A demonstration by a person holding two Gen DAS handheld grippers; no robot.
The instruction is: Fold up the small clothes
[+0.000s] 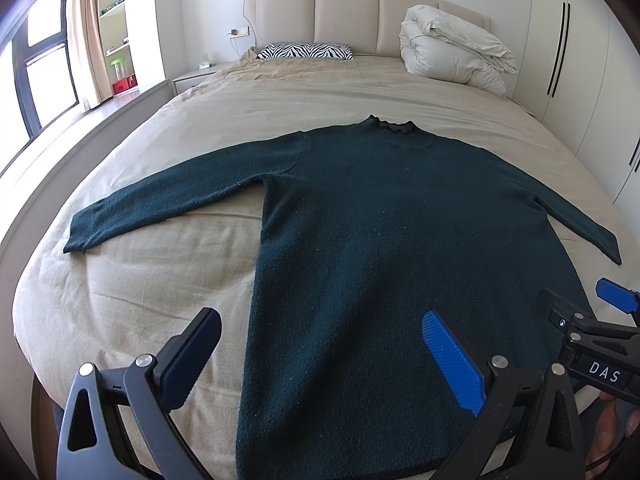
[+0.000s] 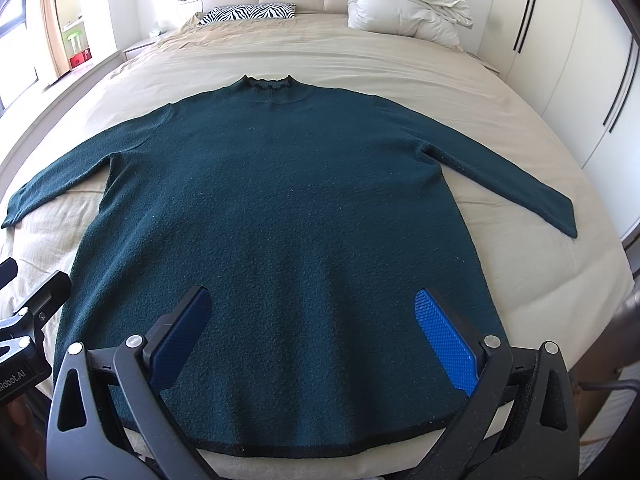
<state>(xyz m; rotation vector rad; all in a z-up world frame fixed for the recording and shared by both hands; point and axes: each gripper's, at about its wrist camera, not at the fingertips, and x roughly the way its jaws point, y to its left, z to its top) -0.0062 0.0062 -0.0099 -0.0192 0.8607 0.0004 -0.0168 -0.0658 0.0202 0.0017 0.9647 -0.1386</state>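
Note:
A dark green long-sleeved sweater (image 1: 380,240) lies flat on the beige bed, collar (image 1: 394,125) toward the headboard, both sleeves spread out. It also fills the right wrist view (image 2: 280,208), its black-edged hem (image 2: 304,451) nearest me. My left gripper (image 1: 320,350) is open and empty above the sweater's lower left side. My right gripper (image 2: 316,328) is open and empty above the lower middle of the sweater. The right gripper also shows at the right edge of the left wrist view (image 1: 580,304). The left gripper's body shows at the left edge of the right wrist view (image 2: 24,320).
The beige bed sheet (image 1: 160,272) surrounds the sweater. A zebra-print pillow (image 1: 304,51) and a bunched white duvet (image 1: 452,48) lie by the padded headboard (image 1: 360,12). A white wardrobe (image 1: 580,60) stands at right, a window and shelves at left.

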